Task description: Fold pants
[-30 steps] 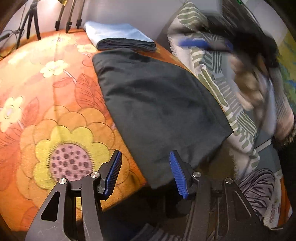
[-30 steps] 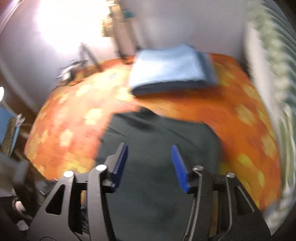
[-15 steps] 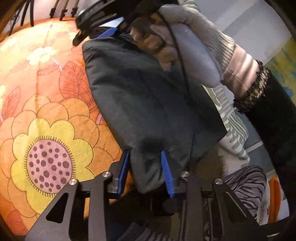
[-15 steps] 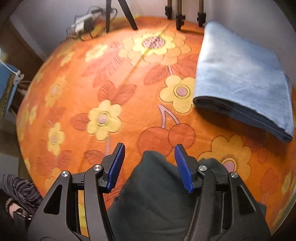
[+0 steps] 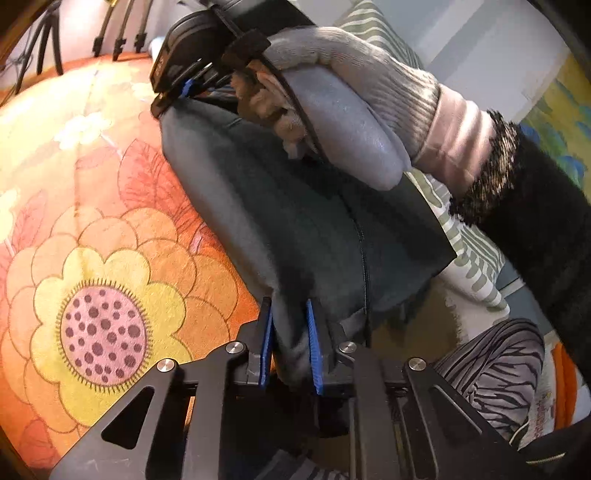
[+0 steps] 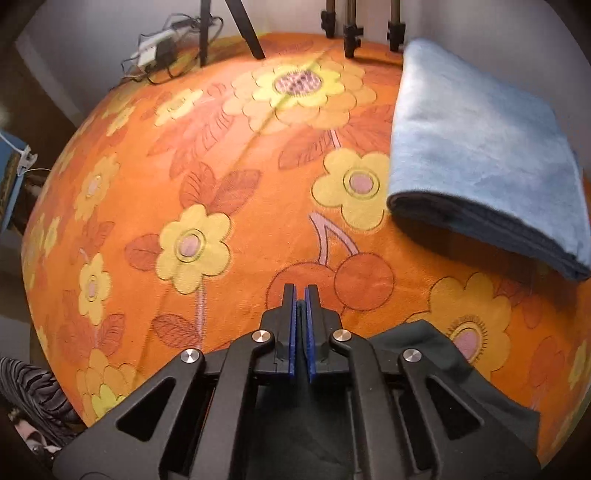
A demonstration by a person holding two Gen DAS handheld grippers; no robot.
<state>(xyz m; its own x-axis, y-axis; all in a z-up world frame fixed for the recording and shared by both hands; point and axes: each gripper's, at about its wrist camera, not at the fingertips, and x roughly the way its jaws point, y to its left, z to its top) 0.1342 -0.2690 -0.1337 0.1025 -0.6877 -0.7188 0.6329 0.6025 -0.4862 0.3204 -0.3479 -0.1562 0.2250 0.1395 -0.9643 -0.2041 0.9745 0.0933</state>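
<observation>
Dark green pants [image 5: 295, 206] lie folded along the right side of an orange flowered spread [image 5: 92, 258]. The jaws of my left gripper [image 5: 288, 310] are closing, and their blue pads press on the pants' near edge, which bunches between them. At the far end, my right gripper [image 5: 177, 88], held by a gloved hand [image 5: 351, 92], pinches the other corner. In the right wrist view the right gripper [image 6: 300, 291] is shut on a thin fold of the pants [image 6: 443, 369], low over the spread [image 6: 221, 184].
A folded blue towel [image 6: 480, 155] lies at the far right of the spread. Tripod legs [image 6: 347, 33] and a cabled adapter [image 6: 155, 48] stand beyond the far edge. A green-striped cloth [image 5: 472, 258] hangs to the right of the pants.
My right gripper swung down onto the far corner and shut on it. My left gripper's jaws narrowed from wide open onto the near edge. The pants' edges have lifted and bunched.
</observation>
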